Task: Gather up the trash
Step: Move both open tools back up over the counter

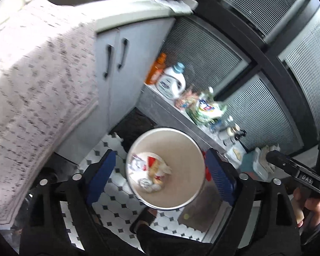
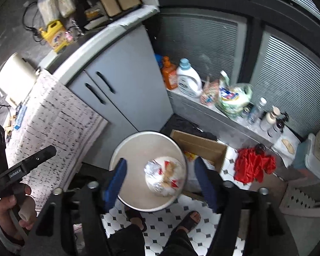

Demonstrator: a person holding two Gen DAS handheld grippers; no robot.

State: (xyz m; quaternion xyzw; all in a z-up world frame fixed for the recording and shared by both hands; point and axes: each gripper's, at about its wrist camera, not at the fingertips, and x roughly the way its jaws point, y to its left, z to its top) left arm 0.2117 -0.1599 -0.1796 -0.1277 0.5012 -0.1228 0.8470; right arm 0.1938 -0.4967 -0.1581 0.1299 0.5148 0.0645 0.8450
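A round beige trash bin [image 1: 177,147] stands on the tiled floor and holds trash [image 1: 150,170]: crumpled foil, white paper and red-and-tan wrappers. My left gripper [image 1: 160,177] hangs open and empty above the bin, its blue fingers either side of the rim. In the right wrist view the same bin [image 2: 134,149] and its trash [image 2: 164,175] lie below my right gripper [image 2: 162,181], which is also open and empty. Each view shows the other gripper's body at its edge.
A grey cabinet [image 2: 121,85] with a patterned cloth [image 2: 59,123] over the counter stands left. A ledge holds detergent bottles [image 2: 187,81] and bags. A cardboard box [image 2: 202,147] and red cloth [image 2: 251,164] lie right of the bin. The person's sandalled feet [image 2: 187,219] stand below.
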